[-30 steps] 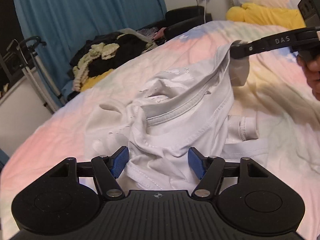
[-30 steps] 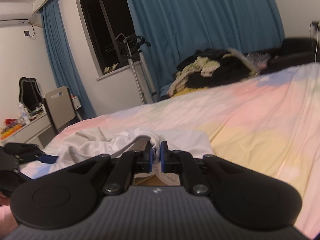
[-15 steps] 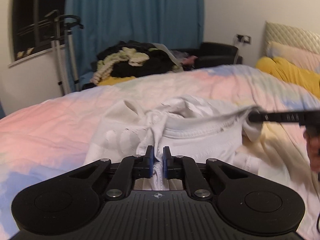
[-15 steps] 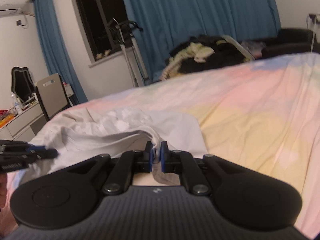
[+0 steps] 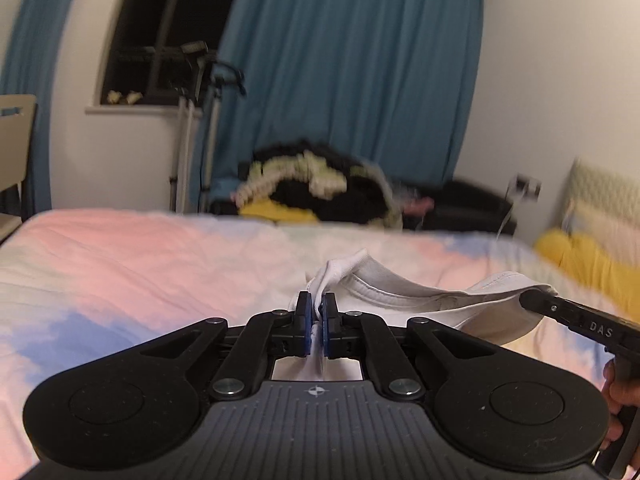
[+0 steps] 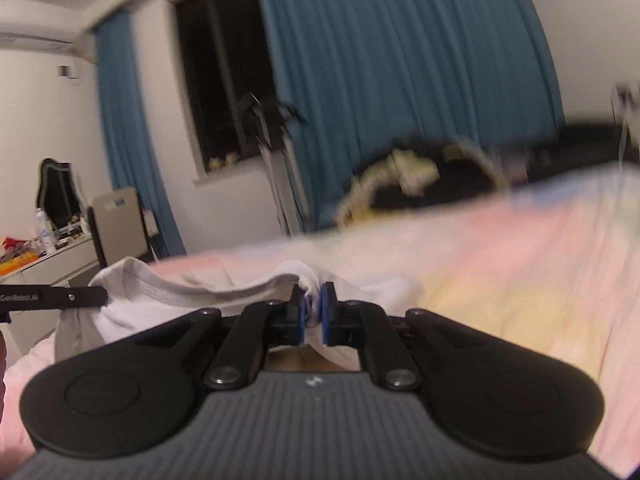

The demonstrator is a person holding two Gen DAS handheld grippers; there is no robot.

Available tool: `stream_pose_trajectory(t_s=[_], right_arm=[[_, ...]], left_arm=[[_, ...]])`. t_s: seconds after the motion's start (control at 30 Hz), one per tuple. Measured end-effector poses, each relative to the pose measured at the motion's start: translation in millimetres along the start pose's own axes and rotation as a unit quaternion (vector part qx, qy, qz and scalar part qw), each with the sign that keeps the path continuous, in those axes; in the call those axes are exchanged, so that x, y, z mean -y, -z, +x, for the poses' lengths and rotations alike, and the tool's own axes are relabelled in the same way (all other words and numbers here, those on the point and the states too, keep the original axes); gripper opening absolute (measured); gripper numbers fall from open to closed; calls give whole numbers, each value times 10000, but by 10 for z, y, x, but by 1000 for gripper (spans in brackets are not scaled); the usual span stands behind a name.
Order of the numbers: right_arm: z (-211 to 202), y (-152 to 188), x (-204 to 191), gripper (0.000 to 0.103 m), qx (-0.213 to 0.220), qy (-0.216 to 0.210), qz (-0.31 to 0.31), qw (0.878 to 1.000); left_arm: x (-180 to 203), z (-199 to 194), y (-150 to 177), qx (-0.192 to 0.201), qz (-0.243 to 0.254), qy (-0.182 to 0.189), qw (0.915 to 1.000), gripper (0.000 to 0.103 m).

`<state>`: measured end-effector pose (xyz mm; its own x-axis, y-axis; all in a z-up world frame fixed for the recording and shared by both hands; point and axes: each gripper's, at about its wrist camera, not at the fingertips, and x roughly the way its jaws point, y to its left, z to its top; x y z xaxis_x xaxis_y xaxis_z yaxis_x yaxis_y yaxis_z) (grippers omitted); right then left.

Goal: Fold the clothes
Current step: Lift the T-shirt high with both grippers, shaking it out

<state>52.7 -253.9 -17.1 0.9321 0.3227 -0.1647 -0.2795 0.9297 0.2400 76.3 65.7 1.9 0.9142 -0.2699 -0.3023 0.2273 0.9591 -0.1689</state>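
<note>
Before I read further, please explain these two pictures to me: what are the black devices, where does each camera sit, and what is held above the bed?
No robot arm is here. A person holds one black two-finger gripper in each hand, and a wide-angle camera on each looks forward along its fingers.

In the left wrist view, the left gripper fills the foreground; the right gripper comes in from the right. In the right wrist view, the right gripper sits in front and the left one enters from the left.

Both grippers are shut on the same white cotton T-shirt, near its ribbed neckline, which stretches between them above the bed with the pastel pink, blue and yellow sheet. Behind the bed lies a blurred dark clothes pile before blue curtains.
</note>
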Motion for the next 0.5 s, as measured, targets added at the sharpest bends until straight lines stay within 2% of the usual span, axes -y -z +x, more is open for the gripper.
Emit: stream_pose_trajectory(t_s=[0.1, 0.27, 0.4, 0.5], right_arm=[[-247, -244, -293, 8, 417, -95, -49, 9991], [-648, -808, -815, 8, 1088, -262, -415, 9929], [-999, -1474, -1216, 7, 1665, -366, -925, 9810], [-1294, -1997, -1456, 7, 2110, -404, -1265, 9684]], left_arm=[[-52, -402, -255, 455, -95, -6, 9989, 6], [-80, -1074, -923, 1257, -139, -86, 9919, 6], [3, -1592, -1576, 1890, -17, -145, 9819, 6], [131, -2030, -2045, 2389, 252, -128, 9706, 6]])
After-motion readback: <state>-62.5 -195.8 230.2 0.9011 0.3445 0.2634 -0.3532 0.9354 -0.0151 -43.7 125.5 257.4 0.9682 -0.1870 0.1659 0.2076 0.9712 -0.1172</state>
